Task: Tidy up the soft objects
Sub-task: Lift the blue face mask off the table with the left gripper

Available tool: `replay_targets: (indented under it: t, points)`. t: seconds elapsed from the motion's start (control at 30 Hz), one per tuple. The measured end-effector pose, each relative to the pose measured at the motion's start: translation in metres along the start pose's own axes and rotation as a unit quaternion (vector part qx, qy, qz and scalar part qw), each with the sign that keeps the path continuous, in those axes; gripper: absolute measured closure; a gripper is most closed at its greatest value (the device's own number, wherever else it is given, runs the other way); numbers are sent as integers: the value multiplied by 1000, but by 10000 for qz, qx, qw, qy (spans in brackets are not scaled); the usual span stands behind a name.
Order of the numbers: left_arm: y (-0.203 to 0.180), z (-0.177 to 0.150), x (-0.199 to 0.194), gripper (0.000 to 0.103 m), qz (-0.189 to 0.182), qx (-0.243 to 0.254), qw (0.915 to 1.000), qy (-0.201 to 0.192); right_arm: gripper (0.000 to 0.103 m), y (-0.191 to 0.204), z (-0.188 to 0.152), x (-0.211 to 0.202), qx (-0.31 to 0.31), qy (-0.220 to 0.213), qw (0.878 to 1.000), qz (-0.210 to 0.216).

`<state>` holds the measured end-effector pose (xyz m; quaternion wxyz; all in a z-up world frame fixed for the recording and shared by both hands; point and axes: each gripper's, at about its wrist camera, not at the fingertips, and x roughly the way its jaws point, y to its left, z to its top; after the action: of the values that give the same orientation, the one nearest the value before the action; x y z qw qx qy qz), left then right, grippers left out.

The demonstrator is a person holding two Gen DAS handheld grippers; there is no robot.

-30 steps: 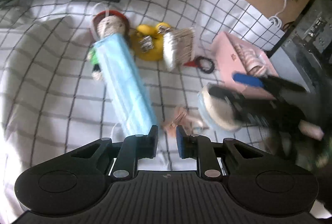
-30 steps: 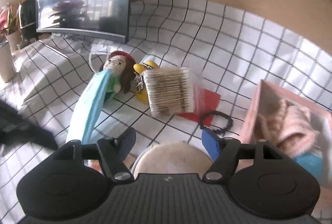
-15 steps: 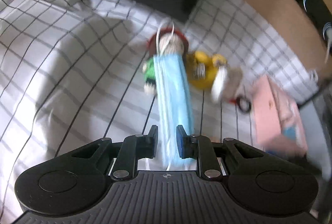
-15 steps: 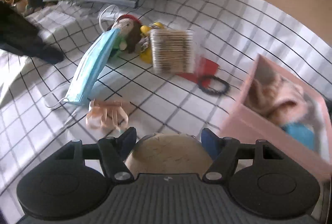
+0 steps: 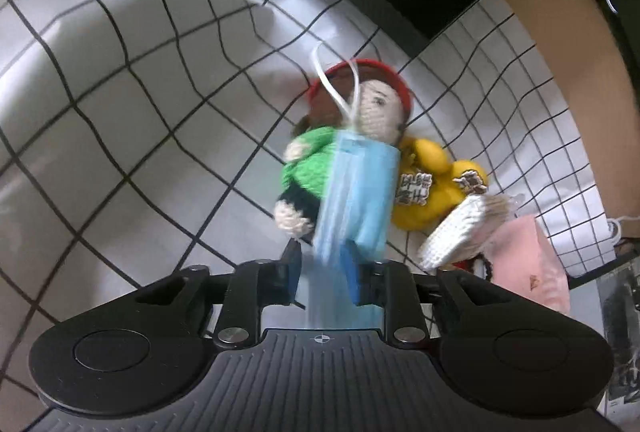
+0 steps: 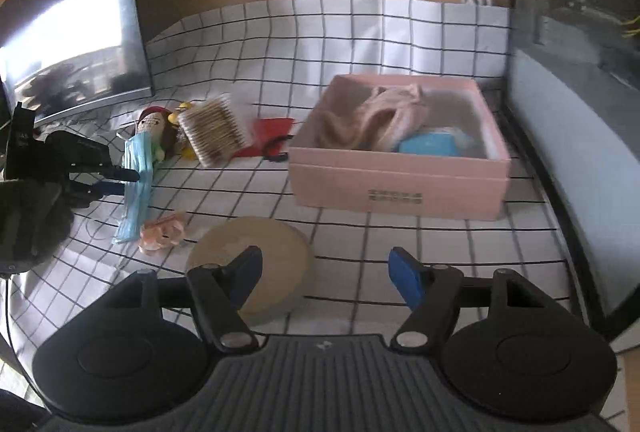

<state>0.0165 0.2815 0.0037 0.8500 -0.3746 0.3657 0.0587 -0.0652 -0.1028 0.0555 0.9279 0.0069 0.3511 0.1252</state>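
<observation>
Left gripper (image 5: 320, 264) narrow, jaws opening, blue face mask (image 5: 356, 191) lying between the pads; firm contact impossible to tell through the blur. Mask draped over a crocheted doll (image 5: 344, 119) on the checked cloth (image 5: 120, 111). Right gripper (image 6: 326, 272) spread wide, holding nothing, above a round tan pad (image 6: 256, 252). Beyond, a pink box (image 6: 400, 179) holding soft items.

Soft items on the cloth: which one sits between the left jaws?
The blue face mask, lying across the crocheted doll. The yellow plush, the peach scrunchie and the round puff lie clear of them.
</observation>
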Motion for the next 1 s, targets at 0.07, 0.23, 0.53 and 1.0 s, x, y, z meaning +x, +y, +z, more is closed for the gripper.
replay_targets:
  t: [0.07,0.23,0.53,1.0]
  points:
    - [0,-2,5,75,11,-13,10000,13,33,4,-1,-2,-118,-5,9999,-5]
    - [-24,-6,17,80,-51,430,9989,183,33,27,-1,6,-519,59,9986,71]
    - [-62,-40,7,85,-164,2040,9763,709,33,50,-8,18,-1077,130,9939,208]
    - [4,-47,-59,85,506,1759,9796,826,29,36,-29,31,-792,570,9942,460]
